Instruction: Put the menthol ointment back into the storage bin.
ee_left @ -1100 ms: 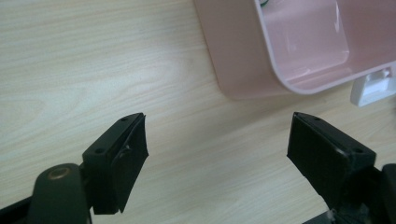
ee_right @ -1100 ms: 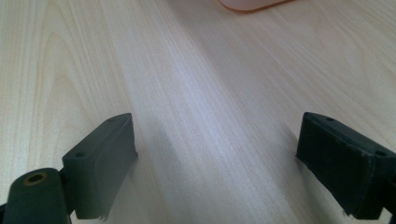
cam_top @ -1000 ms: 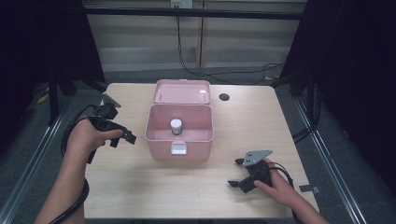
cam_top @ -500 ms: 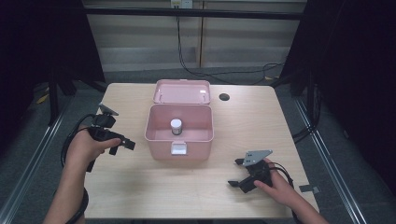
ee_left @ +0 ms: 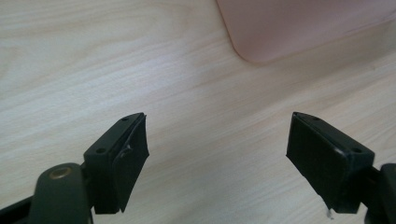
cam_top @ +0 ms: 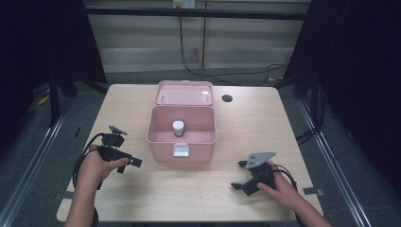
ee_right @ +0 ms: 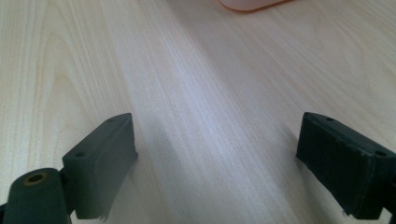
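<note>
An open pink box (cam_top: 181,138) stands mid-table with its lid (cam_top: 185,92) folded back. Inside it a small jar with a white cap (cam_top: 178,127) stands upright. My left gripper (cam_top: 128,162) rests low over the table to the left of the box, open, nothing between its jaws. In the left gripper view (ee_left: 217,154) a corner of the box (ee_left: 299,28) shows ahead. My right gripper (cam_top: 240,176) lies near the front right of the table, open and empty. The right gripper view (ee_right: 215,161) catches the box edge (ee_right: 250,4) at the top.
The light wooden table (cam_top: 246,118) has a round dark hole (cam_top: 227,98) behind the box to the right. Cables trail from both grippers. Dark curtains and metal rails flank the table.
My left gripper has drawn back toward the front of the table and lower, away from the box's left side. The right gripper has stayed where it was.
</note>
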{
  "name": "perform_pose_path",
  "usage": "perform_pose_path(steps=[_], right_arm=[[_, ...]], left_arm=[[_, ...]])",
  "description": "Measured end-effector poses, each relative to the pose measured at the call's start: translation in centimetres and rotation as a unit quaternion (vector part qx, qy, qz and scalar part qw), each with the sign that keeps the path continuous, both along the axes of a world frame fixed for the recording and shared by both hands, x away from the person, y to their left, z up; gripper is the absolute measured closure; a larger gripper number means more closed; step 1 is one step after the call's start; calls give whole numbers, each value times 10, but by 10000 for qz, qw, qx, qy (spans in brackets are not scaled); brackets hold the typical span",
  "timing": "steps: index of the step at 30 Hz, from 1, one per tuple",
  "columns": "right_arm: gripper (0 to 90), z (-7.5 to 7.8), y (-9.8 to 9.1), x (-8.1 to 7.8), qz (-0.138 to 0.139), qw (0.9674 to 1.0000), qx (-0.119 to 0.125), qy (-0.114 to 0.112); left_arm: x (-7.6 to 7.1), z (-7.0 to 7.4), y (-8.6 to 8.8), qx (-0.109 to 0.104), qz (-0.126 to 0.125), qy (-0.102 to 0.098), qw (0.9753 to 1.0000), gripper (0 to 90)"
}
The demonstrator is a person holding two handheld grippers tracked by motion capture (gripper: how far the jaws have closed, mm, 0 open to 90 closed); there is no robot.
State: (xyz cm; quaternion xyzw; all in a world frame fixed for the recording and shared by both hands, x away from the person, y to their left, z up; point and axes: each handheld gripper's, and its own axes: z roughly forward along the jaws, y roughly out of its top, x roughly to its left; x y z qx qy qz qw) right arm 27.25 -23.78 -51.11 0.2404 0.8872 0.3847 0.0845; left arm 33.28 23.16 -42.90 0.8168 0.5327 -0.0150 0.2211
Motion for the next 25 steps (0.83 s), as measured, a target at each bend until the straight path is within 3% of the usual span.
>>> perform_pose_path(steps=[7,9,18,25], right_arm=[[110,0,0,0,7,10000,-5,-2],[110,0,0,0,7,10000,-6,-2],[110,0,0,0,4,10000,-5,3],[110,0,0,0,3,10000,-6,3]], left_arm=[[-7,-19,0,-111,27,-19,9999,202],[-8,-24,-1,-58,-12,74,10000,202],[-11,-31,-2,-54,-21,-27,10000,201],[-14,-33,-5,-38,-4,51,10000,202]])
